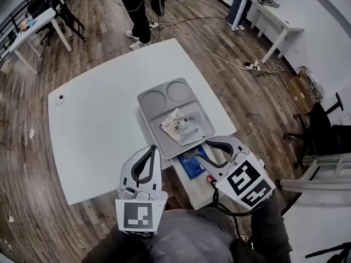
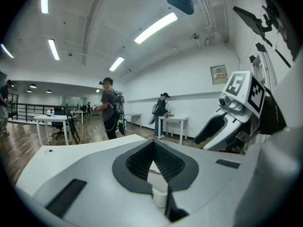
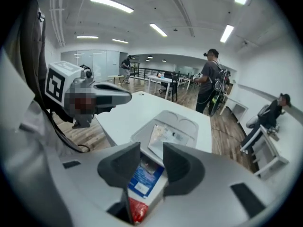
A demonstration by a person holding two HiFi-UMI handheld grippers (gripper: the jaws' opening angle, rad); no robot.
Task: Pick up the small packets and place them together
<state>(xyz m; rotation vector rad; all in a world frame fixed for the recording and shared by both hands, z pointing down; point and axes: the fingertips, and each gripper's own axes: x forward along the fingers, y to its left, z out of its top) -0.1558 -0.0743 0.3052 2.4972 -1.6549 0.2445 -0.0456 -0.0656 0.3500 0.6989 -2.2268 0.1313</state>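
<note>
The left tongs (image 2: 154,143) are pressed together on nothing, held about level at the near edge of the bench (image 1: 93,130); the right tongs (image 3: 151,148) stand spread and empty, tilted down over a blue packet (image 3: 142,176) and a red packet (image 3: 135,212) lying in a white tray (image 1: 189,193). Just beyond, a grey tray (image 1: 151,111) on the bench holds a heap of pale packets (image 1: 181,126) in its large compartment.

tray (image 1: 147,109) on tabletop (image 1: 93,130), right of centre | small packets (image 1: 181,126) together in tray's near compartment, two round hollows (image 1: 176,90) behind them | another packet (image 1: 192,162) just before tray's near edge | small object (image 1: 59,98) near tabletop's left corner
</note>
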